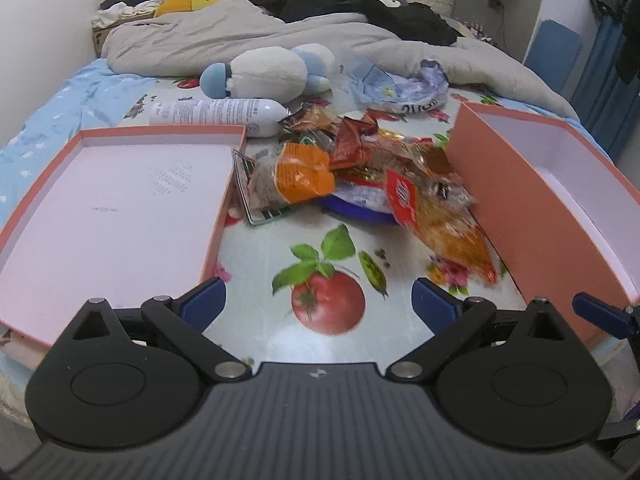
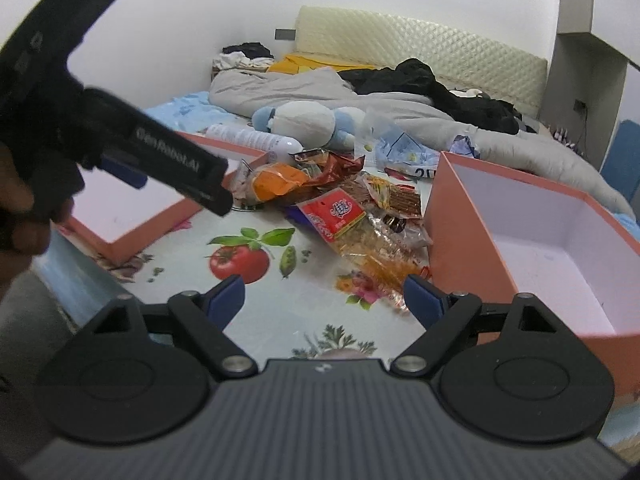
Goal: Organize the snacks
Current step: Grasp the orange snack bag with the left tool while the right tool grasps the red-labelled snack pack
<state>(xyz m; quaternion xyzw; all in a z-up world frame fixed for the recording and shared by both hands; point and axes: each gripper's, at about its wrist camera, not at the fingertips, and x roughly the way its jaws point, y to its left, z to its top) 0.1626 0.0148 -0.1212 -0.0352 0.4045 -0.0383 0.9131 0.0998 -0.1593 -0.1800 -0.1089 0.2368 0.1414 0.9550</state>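
Both grippers, left (image 1: 318, 300) and right (image 2: 324, 298), hung open and empty before the snacks (image 1: 352, 168), light, crinkly, slippery packets probably best pinched at a sealed edge.

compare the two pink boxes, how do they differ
The left box has low walls like a shallow lid; the right box has tall walls and is deeper. The long orange snack bag rests against the right box; the left box only has packets near its corner. Both are pink outside, white inside, holding nothing.
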